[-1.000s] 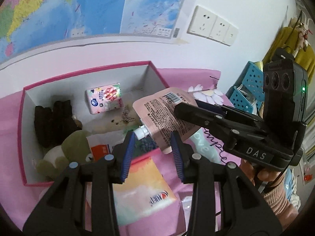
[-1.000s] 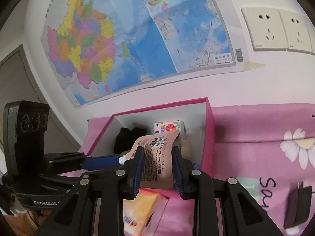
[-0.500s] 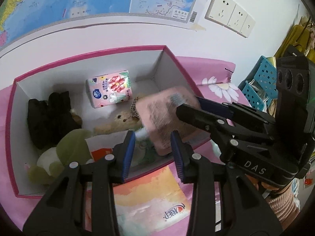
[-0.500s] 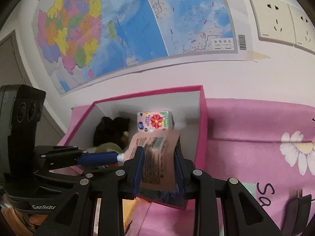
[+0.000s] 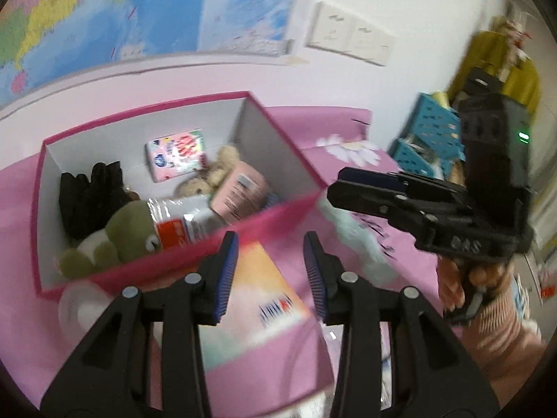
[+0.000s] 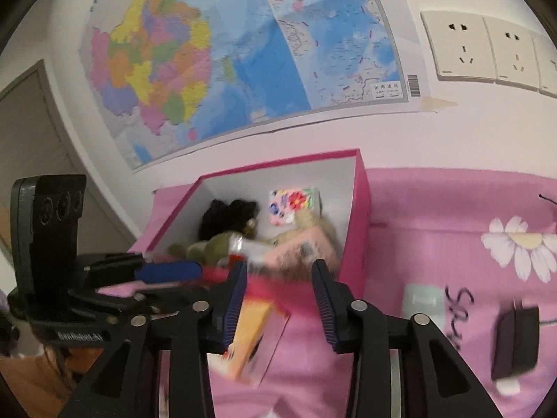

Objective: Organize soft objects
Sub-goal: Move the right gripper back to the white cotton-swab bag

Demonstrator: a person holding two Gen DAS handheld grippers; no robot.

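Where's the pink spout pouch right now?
In the left wrist view the pink spout pouch lies inside the pink box, near its right wall, beside the tan teddy bear and below the floral tissue pack; neither gripper holds it.

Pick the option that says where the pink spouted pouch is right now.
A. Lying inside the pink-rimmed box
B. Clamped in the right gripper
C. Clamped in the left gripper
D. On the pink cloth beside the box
A: the pink spouted pouch lies inside the pink-rimmed box, against the small teddy bear; nothing sits between the jaws of the left gripper or the right gripper, both of which are opening.
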